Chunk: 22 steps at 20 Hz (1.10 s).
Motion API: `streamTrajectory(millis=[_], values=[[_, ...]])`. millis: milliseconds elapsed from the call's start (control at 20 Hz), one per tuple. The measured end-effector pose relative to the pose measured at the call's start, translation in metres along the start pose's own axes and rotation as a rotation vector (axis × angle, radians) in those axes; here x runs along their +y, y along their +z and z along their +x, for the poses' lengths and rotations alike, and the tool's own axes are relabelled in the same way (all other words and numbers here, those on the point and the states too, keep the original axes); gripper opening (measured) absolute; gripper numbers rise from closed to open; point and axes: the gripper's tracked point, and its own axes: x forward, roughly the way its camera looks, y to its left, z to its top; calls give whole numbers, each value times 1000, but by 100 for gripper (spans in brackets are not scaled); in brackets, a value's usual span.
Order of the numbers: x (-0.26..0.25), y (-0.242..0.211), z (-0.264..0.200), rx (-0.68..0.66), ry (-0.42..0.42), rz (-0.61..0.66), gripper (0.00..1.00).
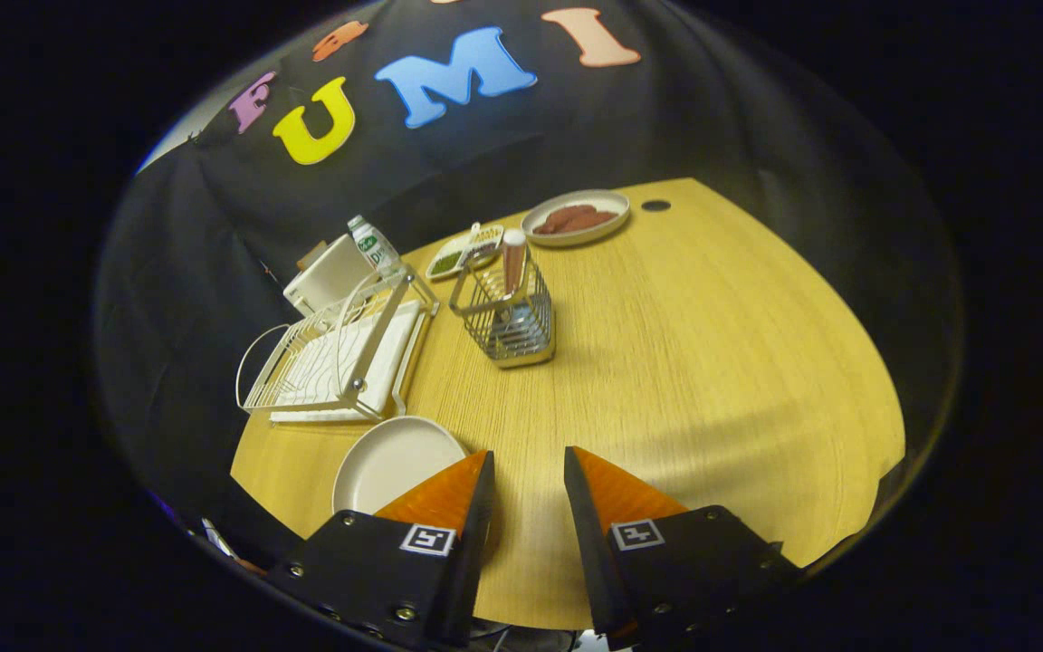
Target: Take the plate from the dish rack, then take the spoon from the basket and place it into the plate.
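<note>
A plain white plate (395, 462) lies flat on the wooden table (684, 362), just left of my left finger and in front of the dish rack (340, 353). The white wire rack holds no dish. Further ahead stands a wire basket (508, 317) with a spoon handle (512, 263) sticking up out of it. My gripper (528, 460) hovers above the table's near part, open, with only bare wood between its fingers.
Beyond the basket lie a small tray with green food (463, 254) and an oval plate of brown food (576, 217). A bottle (375, 244) and a white box (327, 276) stand behind the rack. A round hole (655, 206) marks the far corner.
</note>
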Motion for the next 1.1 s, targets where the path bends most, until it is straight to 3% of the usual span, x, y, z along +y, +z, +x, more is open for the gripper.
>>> streamTrajectory(millis=[250, 600, 1100], values=[[-6, 79, -28, -316, -65, -129, 48], [8, 144, -41, -576, -46, -197, 48], [21, 147, 25, -641, -34, -282, 48]])
